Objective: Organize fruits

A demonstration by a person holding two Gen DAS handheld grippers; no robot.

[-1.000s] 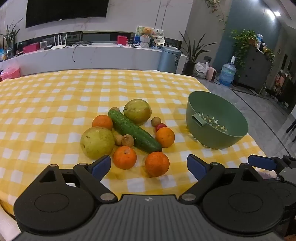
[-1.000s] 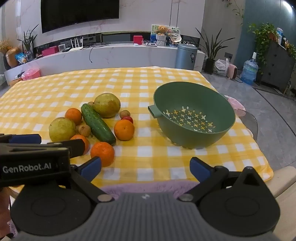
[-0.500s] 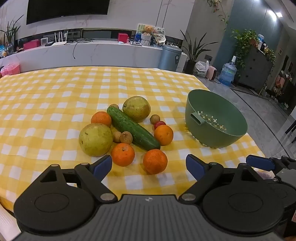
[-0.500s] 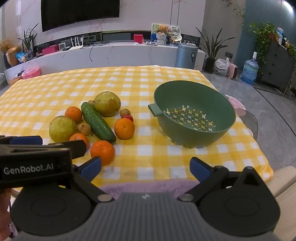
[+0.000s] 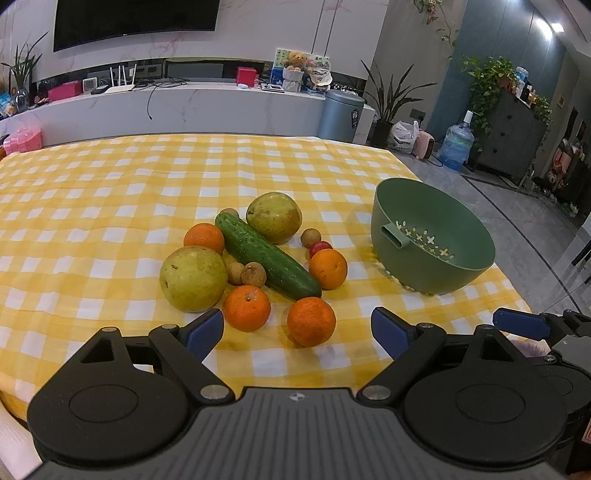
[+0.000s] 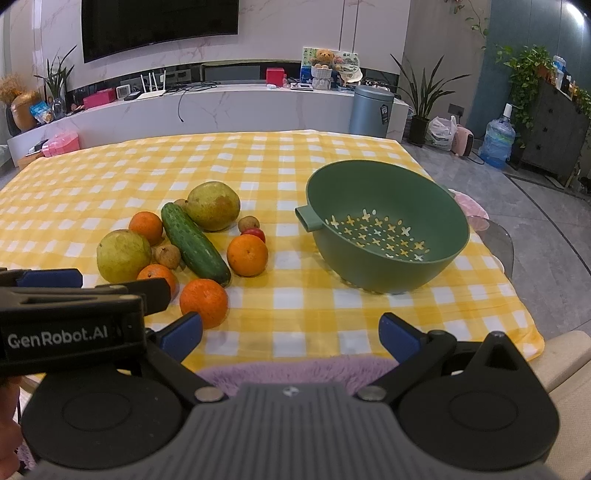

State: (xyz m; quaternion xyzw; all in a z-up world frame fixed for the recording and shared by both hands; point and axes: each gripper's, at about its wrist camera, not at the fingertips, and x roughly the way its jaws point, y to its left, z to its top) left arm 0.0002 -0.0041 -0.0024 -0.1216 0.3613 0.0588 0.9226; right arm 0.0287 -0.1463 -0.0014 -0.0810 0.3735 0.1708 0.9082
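Fruit heap on a yellow-checked cloth surface [image 5: 110,192], living room behind.
Both the left gripper [image 5: 297,332] and right gripper [image 6: 291,332] gape wide, empty; the fruits [image 5: 251,266] cluster mid-frame, the green plastic colander [image 6: 388,240] right, a dark wall television [image 6: 159,26] upper left.

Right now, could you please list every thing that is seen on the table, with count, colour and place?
oranges: four, orange, around the cucumber
pears: two, yellow-green, either side of the cucumber
cucumber: one, dark green, middle of the pile
small brown fruits: at least four, tucked among the pile
small red fruit: one, behind the right orange
colander: one, green, empty, right of the pile
tablecloth: yellow-white check
left gripper: fingers open
right gripper: fingers open
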